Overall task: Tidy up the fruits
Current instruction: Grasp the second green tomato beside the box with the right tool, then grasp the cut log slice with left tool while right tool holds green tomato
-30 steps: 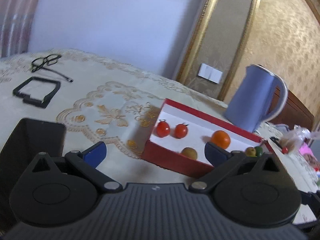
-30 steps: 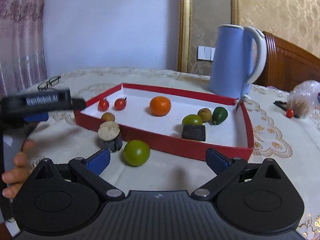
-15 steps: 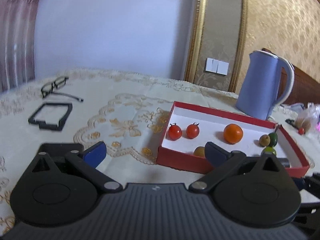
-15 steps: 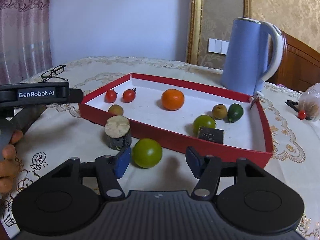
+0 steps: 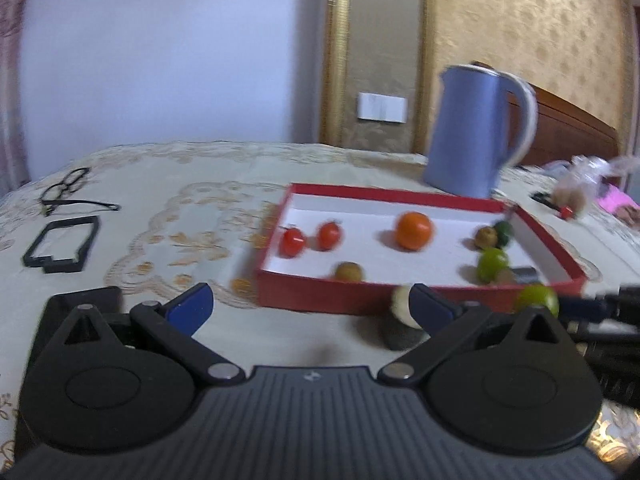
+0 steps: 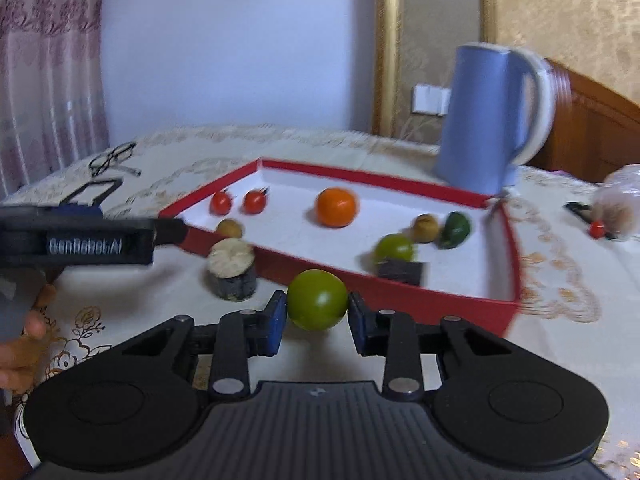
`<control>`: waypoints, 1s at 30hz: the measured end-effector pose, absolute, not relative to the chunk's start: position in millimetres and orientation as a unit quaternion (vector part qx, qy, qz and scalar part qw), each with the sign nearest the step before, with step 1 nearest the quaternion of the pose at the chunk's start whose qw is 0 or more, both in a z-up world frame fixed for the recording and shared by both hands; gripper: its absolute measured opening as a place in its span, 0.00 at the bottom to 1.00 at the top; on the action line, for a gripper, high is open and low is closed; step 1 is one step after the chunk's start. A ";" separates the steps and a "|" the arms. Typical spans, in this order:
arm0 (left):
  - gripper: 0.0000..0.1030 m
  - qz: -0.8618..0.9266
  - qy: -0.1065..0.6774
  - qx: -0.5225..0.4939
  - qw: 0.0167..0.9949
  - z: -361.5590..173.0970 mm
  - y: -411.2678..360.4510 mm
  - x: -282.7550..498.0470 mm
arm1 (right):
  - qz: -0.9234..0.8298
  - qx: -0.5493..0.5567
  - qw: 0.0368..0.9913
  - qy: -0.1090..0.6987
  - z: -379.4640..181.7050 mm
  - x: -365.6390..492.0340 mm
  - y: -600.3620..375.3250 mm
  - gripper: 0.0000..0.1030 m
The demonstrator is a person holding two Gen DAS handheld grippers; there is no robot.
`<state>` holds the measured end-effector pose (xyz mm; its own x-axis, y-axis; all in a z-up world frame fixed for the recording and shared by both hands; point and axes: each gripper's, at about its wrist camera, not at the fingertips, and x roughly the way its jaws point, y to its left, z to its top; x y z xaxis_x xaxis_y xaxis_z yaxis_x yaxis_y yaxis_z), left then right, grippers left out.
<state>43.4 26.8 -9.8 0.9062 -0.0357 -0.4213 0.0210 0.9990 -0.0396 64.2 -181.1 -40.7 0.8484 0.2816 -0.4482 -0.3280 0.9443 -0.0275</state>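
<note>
The right gripper (image 6: 317, 320) is bracketing a round green fruit (image 6: 317, 299) that is lying on the table just outside the near wall of the shallow red cardboard tray with a white floor (image 6: 408, 296). Its jaws are drawn in close on either side of the fruit, the blue pads (image 6: 275, 322) looking to be at or just short of contact; whether they are gripping it firmly yet cannot be told. Level with the fruit's widest part, they are placed for a secure pinch before a lift over the low wall.

Inside the tray, two small red tomatoes (image 6: 239, 202), an orange (image 6: 336, 207) and several green and brown fruits are sitting apart, so this stray one probably belongs with them. A short stump-like brown cylinder with a pale cut top (image 6: 232, 268) is standing just left of the fruit, also outside the tray.

The left gripper (image 5: 308, 312) is hovering with its jaws wide apart and holding nothing, seemingly waiting its turn. A tall blue kettle (image 6: 490, 120) is standing beyond the tray.
</note>
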 end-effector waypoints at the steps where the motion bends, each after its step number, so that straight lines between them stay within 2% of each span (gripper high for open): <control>1: 1.00 -0.024 0.218 -0.012 0.976 -10.0 20.4 42.1 | 0.155 -0.049 0.962 0.220 -38.7 61.2 -186.9 0.32; 12: 1.00 -0.020 0.246 0.041 0.968 -24.4 -33.4 51.9 | 0.137 -0.004 0.969 0.204 -37.9 47.0 -229.5 0.32; 16: 0.86 -0.024 0.270 0.030 0.962 -26.5 -34.3 61.4 | 0.138 -0.004 0.970 0.201 -38.0 43.1 -231.2 0.32; 23: 0.80 -0.017 0.296 0.017 0.955 -29.9 -31.5 72.9 | 0.139 -0.002 0.971 0.197 -37.2 37.9 -233.6 0.32; 30: 0.68 -0.016 0.312 0.008 0.950 -31.7 -30.0 79.9 | 0.143 -0.006 0.969 0.203 -41.5 38.8 -230.1 0.32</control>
<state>79.9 -30.0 -31.7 0.8050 -0.0259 -0.5927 0.0361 0.9993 0.0053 38.8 -230.1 -41.5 0.8769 0.2749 -0.3943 -0.2797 0.9590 0.0465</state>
